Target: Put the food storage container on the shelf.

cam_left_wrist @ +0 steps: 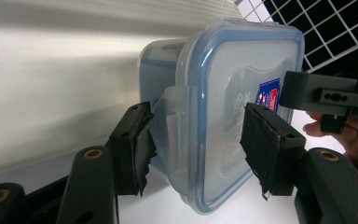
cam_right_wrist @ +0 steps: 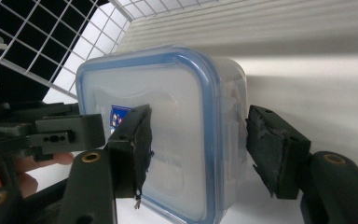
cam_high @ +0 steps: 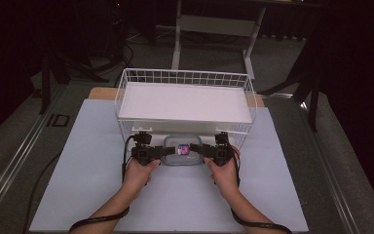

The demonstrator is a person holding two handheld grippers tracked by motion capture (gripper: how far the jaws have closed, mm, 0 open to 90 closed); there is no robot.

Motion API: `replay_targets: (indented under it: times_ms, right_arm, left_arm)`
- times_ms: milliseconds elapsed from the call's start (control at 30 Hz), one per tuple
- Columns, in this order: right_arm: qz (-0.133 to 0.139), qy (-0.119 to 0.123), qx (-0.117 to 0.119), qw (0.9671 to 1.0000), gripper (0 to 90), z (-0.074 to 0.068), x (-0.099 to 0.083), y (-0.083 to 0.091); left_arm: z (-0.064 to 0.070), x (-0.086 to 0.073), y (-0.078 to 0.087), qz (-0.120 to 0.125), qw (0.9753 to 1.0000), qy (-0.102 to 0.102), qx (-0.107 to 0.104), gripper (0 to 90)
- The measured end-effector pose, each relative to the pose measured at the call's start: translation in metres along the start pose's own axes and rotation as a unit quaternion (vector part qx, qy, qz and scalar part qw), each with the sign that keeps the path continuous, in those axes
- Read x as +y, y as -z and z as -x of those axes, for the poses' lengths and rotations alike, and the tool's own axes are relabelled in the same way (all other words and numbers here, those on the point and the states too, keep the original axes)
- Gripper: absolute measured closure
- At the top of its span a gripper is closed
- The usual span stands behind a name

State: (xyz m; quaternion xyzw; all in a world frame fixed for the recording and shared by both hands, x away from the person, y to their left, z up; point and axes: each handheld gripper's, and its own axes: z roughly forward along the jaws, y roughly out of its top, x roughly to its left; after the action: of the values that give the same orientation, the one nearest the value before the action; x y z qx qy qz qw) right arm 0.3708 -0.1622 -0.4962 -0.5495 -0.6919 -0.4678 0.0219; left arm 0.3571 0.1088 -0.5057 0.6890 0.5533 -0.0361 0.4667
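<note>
Right now both grippers flank a clear plastic container (cam_high: 182, 151) with a blue-rimmed snap lid, sitting on the table (cam_high: 78, 185) just in front of a white wire basket (cam_high: 185, 100). The left gripper (cam_high: 161, 155) stands at the container's left end, the right gripper (cam_high: 205, 155) at its right end, each held in one of the person's hands.

In the left gripper view the jaws straddle the container (cam_left_wrist: 214, 116), one pad under the base by the side latch, the other across the lid; a sliver of gap shows at each pad, so they look open around it, not yet biting. The right gripper view tells a similar story: one pad lies close on the lid (cam_right_wrist: 168, 140), the other stands clearly off the base side.

The risk, as I judge it: smooth plastic and a raised lid rim give poor purchase. If one side closes before the other, the container could pivot or skid toward the basket. A pad landing on the latch flap (cam_left_wrist: 177, 126) could pop it open. Lifting unevenly could tilt it and let it slip out.
</note>
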Motion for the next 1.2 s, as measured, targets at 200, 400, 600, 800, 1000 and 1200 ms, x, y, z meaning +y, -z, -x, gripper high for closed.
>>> replay_targets:
  times_ms: [200,400,600,800,1000,1200]
  right_arm:
    - [0.008,-0.001,-0.006,0.9999,41.3,0.005,0.001,-0.005]
    - [0.016,0.005,-0.008,0.9998,41.4,0.008,0.003,-0.006]
    - [0.024,0.013,-0.006,0.9996,40.5,0.010,0.001,-0.006]
    - [0.030,0.028,-0.025,0.9988,39.5,0.008,0.002,-0.006]
    - [0.033,0.042,-0.041,0.9977,41.2,0.005,0.006,-0.010]
    - [0.035,0.051,-0.054,0.9967,38.8,0.002,0.006,-0.014]
  left_arm:
    - [-0.004,0.002,-0.007,0.001,1.0000,0.007,0.002,44.7]
    - [-0.008,0.004,-0.010,0.008,0.9999,0.006,-0.013,44.6]
    - [-0.009,0.007,-0.012,0.018,0.9995,-0.022,-0.014,43.6]
    - [-0.009,0.006,-0.017,0.036,0.9983,-0.045,-0.013,39.0]
    - [-0.007,0.009,-0.019,0.062,0.9943,-0.085,0.019,36.5]
    - [-0.009,0.012,-0.020,0.065,0.9923,-0.103,0.022,37.4]
